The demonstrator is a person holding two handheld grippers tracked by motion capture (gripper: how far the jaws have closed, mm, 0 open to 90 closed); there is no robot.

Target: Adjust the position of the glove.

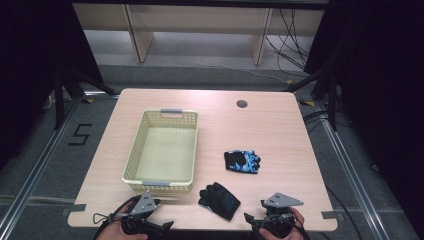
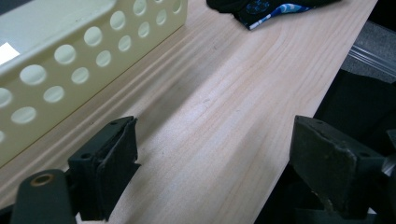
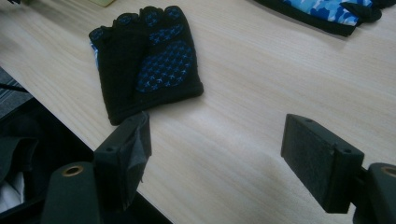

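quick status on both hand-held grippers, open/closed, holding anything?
Left hand-held gripper: open, holding nothing, over bare table beside the basket.
Right hand-held gripper: open, holding nothing, just short of the near glove.

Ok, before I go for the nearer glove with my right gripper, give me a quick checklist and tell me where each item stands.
1. Right gripper open, nothing between its jaws: ok.
2. Left gripper open, nothing held: ok.
3. Near glove flat on the table, apart from the other glove: ok.
4. Basket upright and empty: ok.
5. Right gripper lined up on the glove: not ok, it sits off to the side.
6. Glove's grip firmness: cannot tell.
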